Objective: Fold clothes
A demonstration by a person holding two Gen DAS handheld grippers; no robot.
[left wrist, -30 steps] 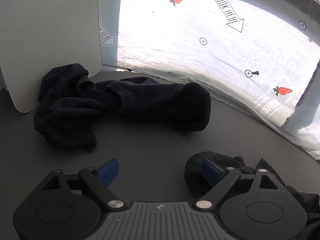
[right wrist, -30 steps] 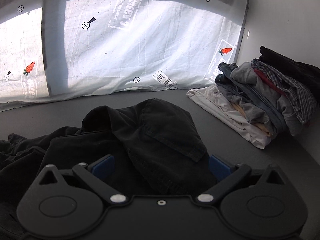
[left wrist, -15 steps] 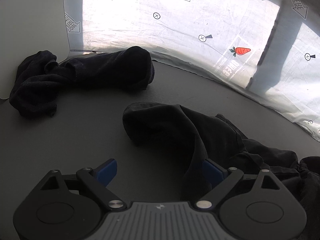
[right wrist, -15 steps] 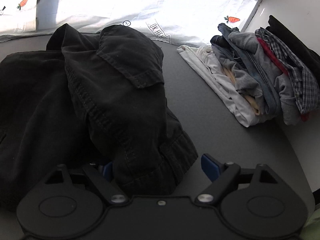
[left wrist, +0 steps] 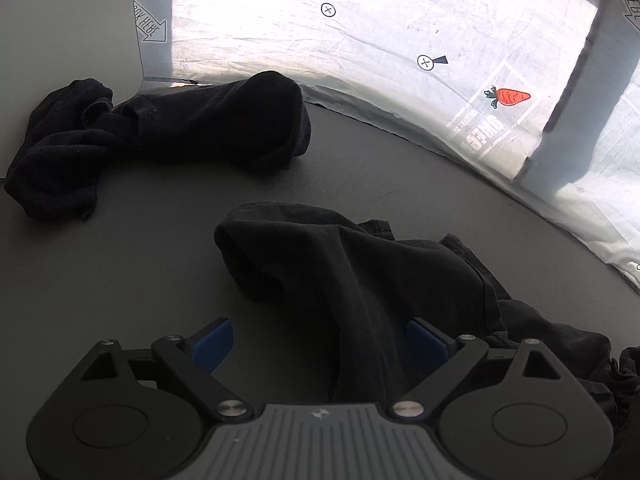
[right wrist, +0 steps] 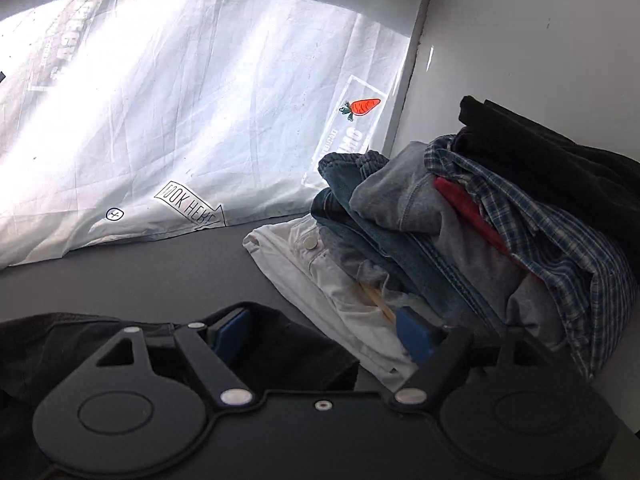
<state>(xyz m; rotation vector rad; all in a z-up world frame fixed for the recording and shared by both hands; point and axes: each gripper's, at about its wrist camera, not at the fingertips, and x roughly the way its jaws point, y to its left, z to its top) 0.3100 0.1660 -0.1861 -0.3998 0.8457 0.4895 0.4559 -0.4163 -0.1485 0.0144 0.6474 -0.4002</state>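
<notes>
Both grippers stand with jaws apart: the left gripper (left wrist: 320, 340) has a fold of the black garment (left wrist: 360, 272) lying loose between its blue pads, while the right gripper (right wrist: 324, 334), whose jaws have just been closing, grasps nothing, the garment's edge under its left pad. On the grey surface (left wrist: 140, 248), a dark bundle (left wrist: 160, 136) lies at ten o'clock in the left view, and a stack of folded clothes (right wrist: 460, 232) at two o'clock in the right view.

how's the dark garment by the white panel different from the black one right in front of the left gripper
The dark garment lies bunched far back beside the white panel, clear of any gripper; the black garment sits close, one fold running between the left hand-held gripper and its open jaws. The far one looks knitted, the near one smoother. Both are dark and unfolded.
</notes>
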